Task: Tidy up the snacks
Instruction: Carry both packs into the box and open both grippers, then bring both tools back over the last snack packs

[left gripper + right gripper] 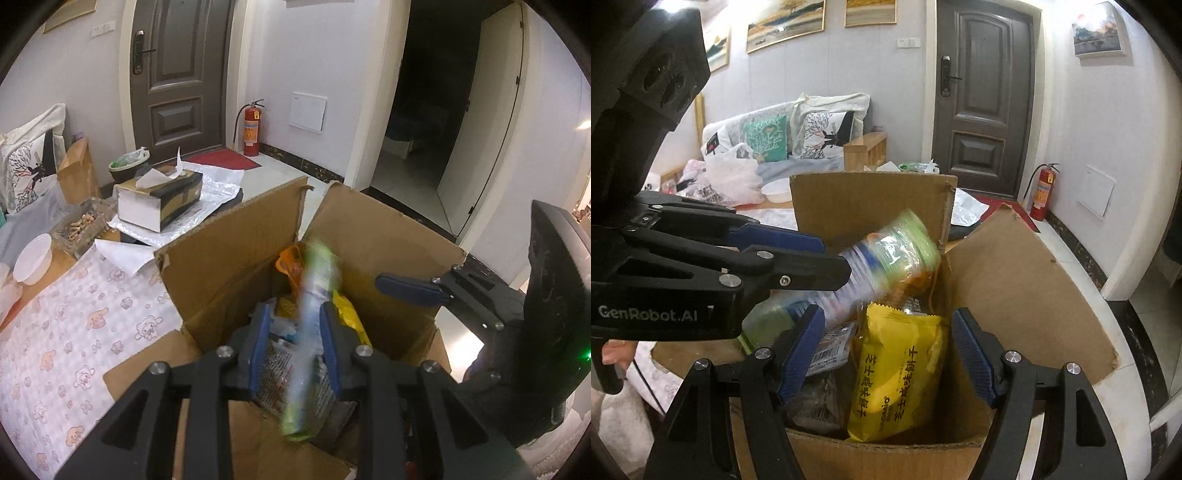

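Left tongs (293, 332): clamped on green packet (314, 295) over box (229, 258). Right tongs (886, 354): apart, empty. Advice: lower packet beside yellow pack (901, 373), then release.

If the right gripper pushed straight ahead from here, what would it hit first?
Most likely the yellow snack packet standing in the cardboard box; it lies directly between the right gripper's open fingers, though depth is uncertain.

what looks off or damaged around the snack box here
The cardboard box is battered: its flaps splay outward, and the far corner is split with ragged edges. The yellow biscuit packet stands crumpled among jumbled snacks. The left gripper grips a blurred green-topped packet over the box.
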`<state>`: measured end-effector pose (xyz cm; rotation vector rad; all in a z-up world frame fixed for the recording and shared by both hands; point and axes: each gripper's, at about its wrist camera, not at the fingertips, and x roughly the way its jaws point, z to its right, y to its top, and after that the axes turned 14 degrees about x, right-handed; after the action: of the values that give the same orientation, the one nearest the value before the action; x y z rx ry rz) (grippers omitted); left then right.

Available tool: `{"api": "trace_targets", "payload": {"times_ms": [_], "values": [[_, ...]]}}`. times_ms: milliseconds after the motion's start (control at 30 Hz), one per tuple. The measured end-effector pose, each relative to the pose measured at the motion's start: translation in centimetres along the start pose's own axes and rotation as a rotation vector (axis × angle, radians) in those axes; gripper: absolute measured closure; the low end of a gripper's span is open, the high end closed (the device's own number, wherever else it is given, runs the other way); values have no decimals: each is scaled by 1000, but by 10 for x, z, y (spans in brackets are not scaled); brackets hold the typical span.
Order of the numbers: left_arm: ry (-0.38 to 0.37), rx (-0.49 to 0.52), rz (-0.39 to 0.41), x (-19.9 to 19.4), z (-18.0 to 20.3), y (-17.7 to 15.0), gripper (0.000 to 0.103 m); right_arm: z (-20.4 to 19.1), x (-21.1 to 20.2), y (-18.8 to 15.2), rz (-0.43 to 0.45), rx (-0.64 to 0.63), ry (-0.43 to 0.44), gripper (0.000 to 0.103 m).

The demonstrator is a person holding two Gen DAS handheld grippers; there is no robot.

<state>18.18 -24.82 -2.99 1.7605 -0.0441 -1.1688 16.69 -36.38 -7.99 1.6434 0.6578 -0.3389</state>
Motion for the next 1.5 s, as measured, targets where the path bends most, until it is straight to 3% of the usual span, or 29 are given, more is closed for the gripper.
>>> {"api": "trace_targets", "payload": {"times_ms": [167, 400, 700, 933, 1167, 1333, 1500], "values": [[3, -8, 4, -3, -2, -1, 77, 3, -9, -1, 16, 17, -11, 35], [7, -20, 23, -14, -6, -5, 51, 1, -12, -3, 8, 18, -2, 35], [81, -44, 73, -63, -23, -25, 33, -25, -24, -1, 15, 18, 60, 35], [187, -88, 107, -127, -53, -72, 29, -85, -45, -5, 57, -16, 168, 35], [273, -141, 118, -185, -96, -140, 28, -159, -49, -21, 31, -77, 269, 35], [317, -180, 81, -206, -126, -195, 28, -206, -34, -46, -50, -87, 318, 35], [310, -219, 21, -197, -150, -243, 28, -228, 1, -76, -184, -49, 309, 35]]}}
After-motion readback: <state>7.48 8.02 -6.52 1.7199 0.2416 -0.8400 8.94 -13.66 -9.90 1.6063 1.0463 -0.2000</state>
